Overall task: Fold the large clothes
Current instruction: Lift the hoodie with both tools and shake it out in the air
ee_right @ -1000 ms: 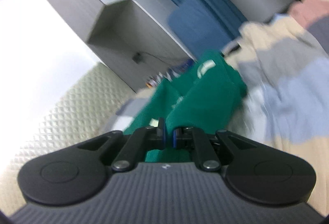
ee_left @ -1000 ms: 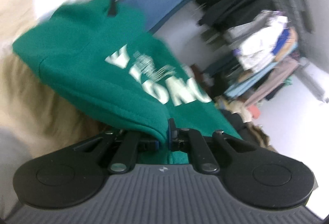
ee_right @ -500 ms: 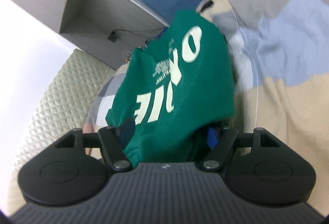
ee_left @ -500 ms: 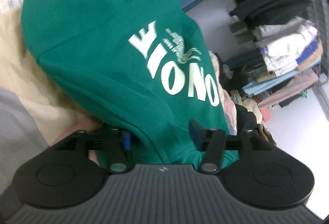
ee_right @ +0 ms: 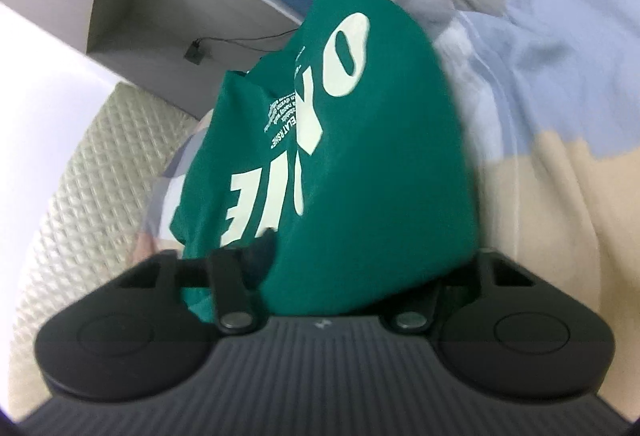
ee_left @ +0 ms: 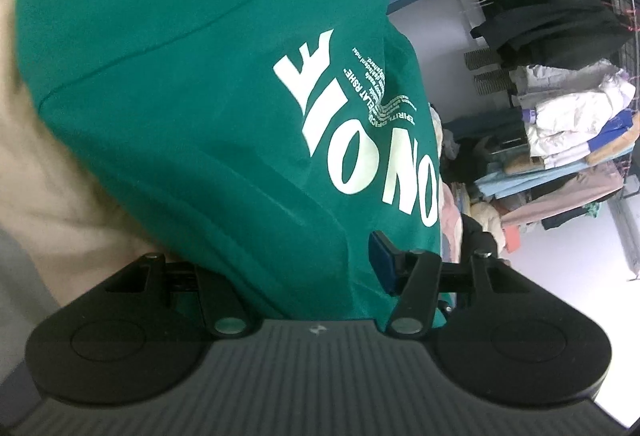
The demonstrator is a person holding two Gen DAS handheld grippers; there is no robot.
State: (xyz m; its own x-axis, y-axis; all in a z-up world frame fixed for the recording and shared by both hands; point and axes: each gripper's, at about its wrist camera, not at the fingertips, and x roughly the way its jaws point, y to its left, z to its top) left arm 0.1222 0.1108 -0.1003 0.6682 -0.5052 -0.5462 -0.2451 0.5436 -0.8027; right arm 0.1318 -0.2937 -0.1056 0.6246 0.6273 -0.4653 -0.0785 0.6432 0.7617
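Garment: I am looking at a green sweatshirt (ee_left: 192, 108) with pale lettering, bunched into a thick fold and lying on a bed with a patchwork bedspread (ee_right: 560, 84); it is spilling over and between both sets of jaws.
Left gripper (ee_left: 296, 268): its jaws are standing apart and closing; the green fabric is filling the gap and hiding one finger; the blue pad (ee_left: 382, 262) on the other side is lying against the cloth, not yet pinching it as far as I can see.
Right gripper (ee_right: 344, 276): its jaws are closing too, with a fat roll of the same fabric between them; the pads are buried, so I am reading no firm grip yet.
Step in hand: I am judging this as re-gripping the folded edge.
Doing it well: I am aiming to catch all layers together, both sides level, so the fold is staying square; a shallow bite is risking a slipped layer.
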